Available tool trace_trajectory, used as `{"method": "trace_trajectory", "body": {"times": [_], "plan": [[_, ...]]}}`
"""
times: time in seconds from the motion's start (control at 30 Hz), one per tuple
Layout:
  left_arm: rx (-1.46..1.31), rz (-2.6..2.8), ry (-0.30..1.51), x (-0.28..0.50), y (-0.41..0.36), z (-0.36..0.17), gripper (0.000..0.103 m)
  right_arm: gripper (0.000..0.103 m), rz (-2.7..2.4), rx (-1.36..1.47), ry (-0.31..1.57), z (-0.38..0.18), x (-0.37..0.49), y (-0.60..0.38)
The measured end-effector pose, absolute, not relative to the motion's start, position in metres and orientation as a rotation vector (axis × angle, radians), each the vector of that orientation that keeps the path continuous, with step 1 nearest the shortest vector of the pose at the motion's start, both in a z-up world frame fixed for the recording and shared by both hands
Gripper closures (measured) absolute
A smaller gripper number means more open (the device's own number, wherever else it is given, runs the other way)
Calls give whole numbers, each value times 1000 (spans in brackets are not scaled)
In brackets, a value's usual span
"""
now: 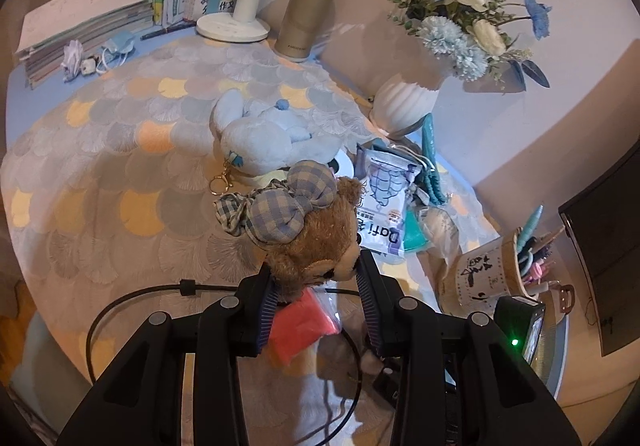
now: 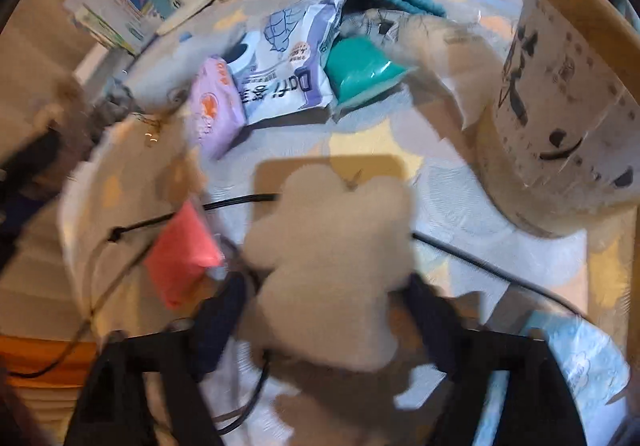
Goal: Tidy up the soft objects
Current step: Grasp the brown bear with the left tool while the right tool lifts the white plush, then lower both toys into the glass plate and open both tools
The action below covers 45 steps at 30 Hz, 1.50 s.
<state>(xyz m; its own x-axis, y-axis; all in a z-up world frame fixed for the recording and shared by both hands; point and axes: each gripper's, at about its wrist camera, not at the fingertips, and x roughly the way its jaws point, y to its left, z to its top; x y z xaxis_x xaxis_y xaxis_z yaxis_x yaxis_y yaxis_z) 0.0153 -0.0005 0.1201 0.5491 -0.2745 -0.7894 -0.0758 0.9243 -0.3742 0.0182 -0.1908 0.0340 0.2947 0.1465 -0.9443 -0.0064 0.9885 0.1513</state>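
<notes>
My left gripper (image 1: 318, 286) is shut on a brown plush bear (image 1: 316, 246) with a blue-checked bow (image 1: 280, 205), held above the patterned tablecloth. A pale blue plush rabbit (image 1: 268, 133) lies just beyond it. My right gripper (image 2: 328, 298) is shut on a beige cloud-shaped soft toy (image 2: 332, 258); this view is blurred. A red soft packet (image 1: 300, 326) lies under the bear and also shows in the right wrist view (image 2: 184, 254).
A white-purple mask packet (image 1: 384, 205), teal packet (image 2: 360, 69) and lilac tissue pack (image 2: 212, 105) lie to the right. A pen holder cup (image 1: 488, 274), flower vase (image 1: 404, 105), thermos (image 1: 308, 9), lamp base (image 1: 232, 25), books (image 1: 80, 29) and a black cable (image 1: 140, 298) surround the area.
</notes>
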Motion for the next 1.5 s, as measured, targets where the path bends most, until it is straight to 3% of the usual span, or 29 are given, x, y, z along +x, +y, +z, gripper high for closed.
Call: {"method": "trace_trajectory", "body": {"times": [0.23, 0.67, 0.9, 1.17, 1.33, 1.43, 1.5], "plan": [[-372, -164, 924, 7, -15, 149, 69, 59, 167, 254, 1192, 69, 5, -213], [-130, -566, 697, -3, -141, 251, 68, 59, 23, 382, 837, 220, -50, -324], [4, -759, 818, 0, -241, 225, 68, 58, -377, 386, 705, 258, -110, -427], [102, -799, 997, -5, -305, 169, 68, 58, -534, 464, 859, 222, -141, -481], [195, -785, 1022, -13, -327, 158, 58, 51, -501, 494, 921, 209, -139, -488], [203, -794, 1017, -19, -332, 160, 49, 41, -500, 500, 915, 209, -138, -489], [200, -799, 1004, -20, -334, 163, 34, 38, -501, 502, 902, 211, -140, -492]]}}
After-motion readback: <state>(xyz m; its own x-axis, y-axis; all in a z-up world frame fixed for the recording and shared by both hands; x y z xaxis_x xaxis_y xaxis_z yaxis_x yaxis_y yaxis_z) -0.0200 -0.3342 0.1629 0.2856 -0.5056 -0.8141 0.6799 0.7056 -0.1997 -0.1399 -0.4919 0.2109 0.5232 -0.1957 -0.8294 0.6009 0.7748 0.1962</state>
